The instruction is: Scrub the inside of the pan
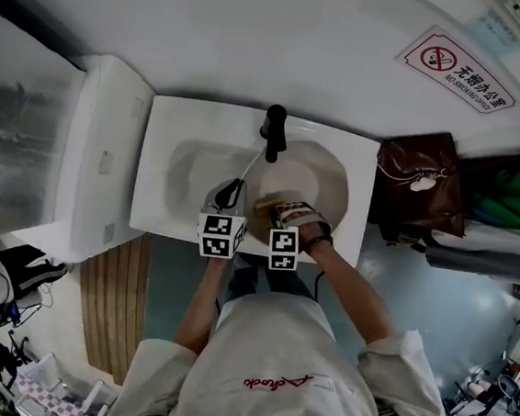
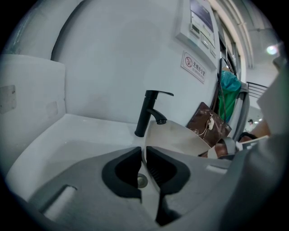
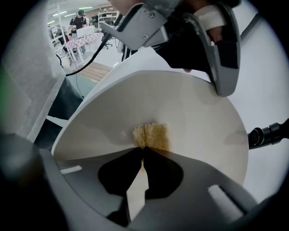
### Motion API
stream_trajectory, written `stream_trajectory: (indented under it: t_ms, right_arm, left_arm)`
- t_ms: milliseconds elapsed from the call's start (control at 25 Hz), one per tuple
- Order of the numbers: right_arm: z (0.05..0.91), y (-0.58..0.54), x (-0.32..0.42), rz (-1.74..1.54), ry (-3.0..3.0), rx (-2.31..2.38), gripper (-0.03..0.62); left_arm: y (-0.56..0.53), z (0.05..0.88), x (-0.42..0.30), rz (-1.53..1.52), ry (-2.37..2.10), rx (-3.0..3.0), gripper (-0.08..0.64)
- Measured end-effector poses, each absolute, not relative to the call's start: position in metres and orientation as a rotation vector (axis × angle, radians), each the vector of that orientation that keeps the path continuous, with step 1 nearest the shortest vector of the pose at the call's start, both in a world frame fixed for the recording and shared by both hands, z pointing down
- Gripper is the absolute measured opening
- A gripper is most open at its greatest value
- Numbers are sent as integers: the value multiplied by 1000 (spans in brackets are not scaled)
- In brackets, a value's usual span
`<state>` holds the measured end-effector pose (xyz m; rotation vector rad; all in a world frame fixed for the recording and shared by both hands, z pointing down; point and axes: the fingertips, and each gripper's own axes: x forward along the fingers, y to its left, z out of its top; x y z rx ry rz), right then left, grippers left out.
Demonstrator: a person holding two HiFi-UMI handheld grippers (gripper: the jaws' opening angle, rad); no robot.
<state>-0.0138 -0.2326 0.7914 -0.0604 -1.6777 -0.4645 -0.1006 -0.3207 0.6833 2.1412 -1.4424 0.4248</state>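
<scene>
A pale round pan [image 1: 326,176] stands tilted in the white sink [image 1: 167,143], under the black tap [image 1: 275,130]. My left gripper [image 1: 229,193] is shut on the pan's thin handle; in the left gripper view the handle runs up from between the jaws [image 2: 144,158] to the pan [image 2: 177,135]. My right gripper [image 1: 283,212] is shut on a yellow sponge [image 1: 268,203]. The right gripper view shows the sponge [image 3: 152,135] at the jaw tips [image 3: 143,151], pressed against the inside of the pan [image 3: 189,103]. The left gripper [image 3: 180,27] appears past the pan's rim.
The tap [image 2: 146,113] rises at the basin's back edge, and the drain [image 2: 142,181] lies below the left jaws. A brown bag [image 1: 419,187] sits right of the sink. A white unit [image 1: 99,158] stands to its left. The wall is close behind.
</scene>
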Motion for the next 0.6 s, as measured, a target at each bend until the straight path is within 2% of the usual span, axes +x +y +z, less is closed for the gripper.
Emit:
stream_trajectory:
  t_ms: [360, 600]
  right_arm:
    - [784, -230, -2, -440, -1679, -45, 23]
    - [766, -272, 4, -430, -1692, 77, 23]
  left_arm:
    - [-324, 682, -99, 426, -1445, 2146, 35]
    - [-323, 684, -100, 438, -1450, 2143, 34]
